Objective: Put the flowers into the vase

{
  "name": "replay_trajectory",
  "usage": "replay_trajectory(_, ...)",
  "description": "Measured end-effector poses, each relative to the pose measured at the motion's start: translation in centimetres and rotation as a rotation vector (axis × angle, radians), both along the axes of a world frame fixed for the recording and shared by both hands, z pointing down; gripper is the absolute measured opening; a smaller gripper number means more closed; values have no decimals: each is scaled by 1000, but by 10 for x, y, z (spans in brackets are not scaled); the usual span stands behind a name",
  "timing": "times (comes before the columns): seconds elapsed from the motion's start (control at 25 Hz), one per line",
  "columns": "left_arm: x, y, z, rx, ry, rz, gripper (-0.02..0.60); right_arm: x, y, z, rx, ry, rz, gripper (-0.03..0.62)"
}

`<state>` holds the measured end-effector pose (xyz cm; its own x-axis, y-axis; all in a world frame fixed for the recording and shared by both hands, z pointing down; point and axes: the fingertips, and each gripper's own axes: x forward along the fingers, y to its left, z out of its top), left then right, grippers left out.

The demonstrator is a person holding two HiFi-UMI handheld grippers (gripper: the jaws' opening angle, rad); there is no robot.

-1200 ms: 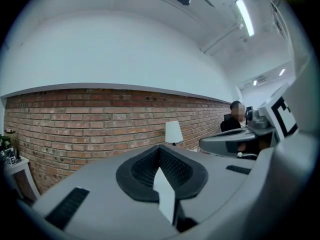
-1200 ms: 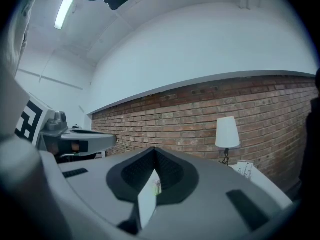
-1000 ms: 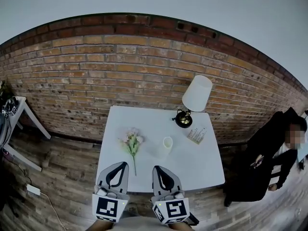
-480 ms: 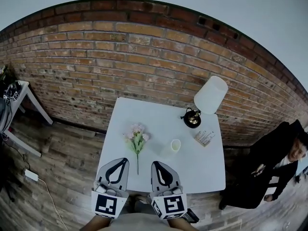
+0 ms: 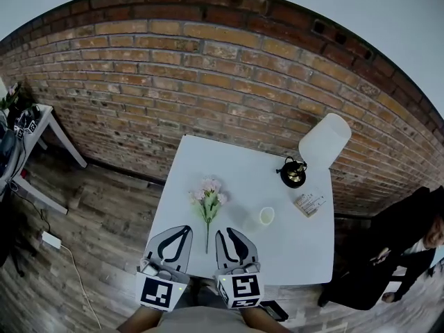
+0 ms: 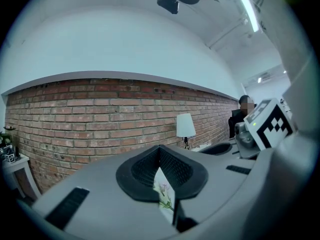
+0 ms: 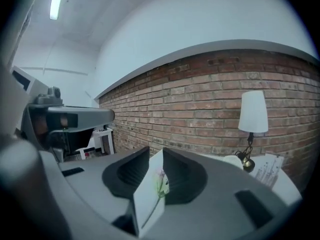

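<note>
A small bunch of pale pink flowers (image 5: 209,194) with a green stem lies on the white table (image 5: 291,248), stem end toward me. The small white vase (image 5: 267,216) stands to its right. Both grippers hover at the table's near edge, either side of the stem end. My left gripper (image 5: 183,232) is shut and holds nothing. The jaws of my right gripper (image 5: 223,232) are opening with nothing between them. The flowers (image 7: 160,180) show through the gap in the right gripper view, and the flowers (image 6: 164,191) also show below the closed tips in the left gripper view.
A white-shaded lamp (image 5: 323,143) on a dark base stands at the table's far right corner, with a small card holder (image 5: 309,203) beside it. A brick wall (image 5: 208,82) runs behind. A person in black (image 5: 406,248) stands at the right. A white side table (image 5: 41,127) is far left.
Both grippers have moved forward and down toward the table's near edge. The flower stem now lies between them. The right jaws have parted slightly.
</note>
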<state>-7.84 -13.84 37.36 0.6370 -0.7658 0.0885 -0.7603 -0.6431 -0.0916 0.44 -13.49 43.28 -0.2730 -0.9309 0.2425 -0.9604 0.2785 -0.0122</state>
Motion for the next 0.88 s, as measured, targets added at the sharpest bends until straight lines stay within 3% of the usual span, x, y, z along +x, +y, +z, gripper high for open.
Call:
replay_trajectory(0.28,-3,-11,15,-8,-47,6,3,-2,-24,37,-77,18,-1,94)
replay_trajectory(0.88,-20,-33,45,-74,-66,-19,3,-8,-65,105,-242,60,20,124)
